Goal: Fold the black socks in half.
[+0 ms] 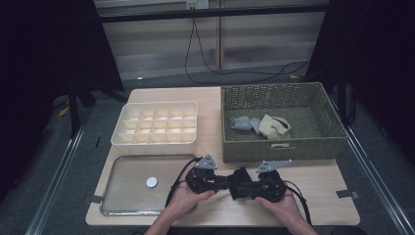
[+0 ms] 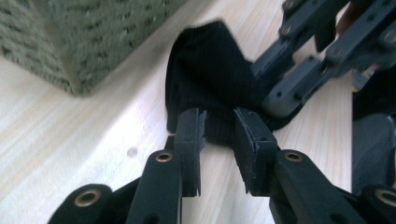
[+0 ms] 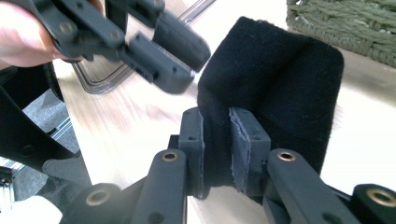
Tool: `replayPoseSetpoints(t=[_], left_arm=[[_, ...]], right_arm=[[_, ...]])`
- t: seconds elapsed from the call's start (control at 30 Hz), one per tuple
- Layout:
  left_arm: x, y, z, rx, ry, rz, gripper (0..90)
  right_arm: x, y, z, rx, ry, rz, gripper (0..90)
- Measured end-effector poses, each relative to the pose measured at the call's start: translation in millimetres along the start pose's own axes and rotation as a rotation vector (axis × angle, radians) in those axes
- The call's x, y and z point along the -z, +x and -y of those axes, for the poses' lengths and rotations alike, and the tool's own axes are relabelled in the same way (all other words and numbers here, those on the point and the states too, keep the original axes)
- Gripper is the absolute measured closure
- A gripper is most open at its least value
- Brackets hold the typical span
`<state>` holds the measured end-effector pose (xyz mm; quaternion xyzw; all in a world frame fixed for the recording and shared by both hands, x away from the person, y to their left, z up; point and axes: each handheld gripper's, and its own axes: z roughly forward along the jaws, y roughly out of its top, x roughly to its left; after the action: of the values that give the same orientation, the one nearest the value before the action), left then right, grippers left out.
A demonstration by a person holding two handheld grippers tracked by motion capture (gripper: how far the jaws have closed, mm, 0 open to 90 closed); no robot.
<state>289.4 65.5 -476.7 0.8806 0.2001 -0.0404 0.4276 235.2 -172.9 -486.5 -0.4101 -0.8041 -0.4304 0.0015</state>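
A black sock (image 1: 240, 182) is stretched between my two grippers above the front of the wooden table. My left gripper (image 1: 226, 180) pinches one edge of the sock (image 2: 210, 74) at its tips (image 2: 219, 126); bare wood shows between the jaws behind the fabric. My right gripper (image 1: 248, 185) is shut on the other end, with a fold of the sock (image 3: 280, 84) squeezed between its pads (image 3: 215, 126). The two grippers face each other closely: the right gripper (image 2: 268, 86) shows in the left gripper view, the left gripper (image 3: 187, 65) in the right gripper view.
A green woven basket (image 1: 279, 147) stands behind the grippers with grey and beige socks (image 1: 259, 126) inside. A cream divided box (image 1: 154, 104) sits at the back left. A metal tray (image 1: 110, 186) with a white disc (image 1: 152, 182) lies front left.
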Motion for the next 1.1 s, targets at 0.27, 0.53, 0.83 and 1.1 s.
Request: replayPoseSetpoints(t=[0.27, 0.53, 0.83, 1.1], left_arm=[[-9.5, -2.6, -24.3, -0.010, -0.040, 0.012, 57.1], [-21.1, 1.4, -39.6, 0.003, -0.042, -0.002, 50.1], [-26.5, 12.7, -26.8, 0.034, -0.003, -0.013, 49.2], [-27.7, 8.7, -17.5, 0.046, 0.021, 0.002, 46.6]], right_arm=[[0.1, -0.3, 1.0, -0.007, -0.004, 0.000, 75.0], [1.9, -1.0, 3.7, -0.010, -0.009, -0.003, 74.3], [4.4, -2.1, 4.3, 0.008, 0.011, -0.001, 72.9], [8.6, -1.0, 4.8, 0.014, 0.040, 0.017, 68.1]])
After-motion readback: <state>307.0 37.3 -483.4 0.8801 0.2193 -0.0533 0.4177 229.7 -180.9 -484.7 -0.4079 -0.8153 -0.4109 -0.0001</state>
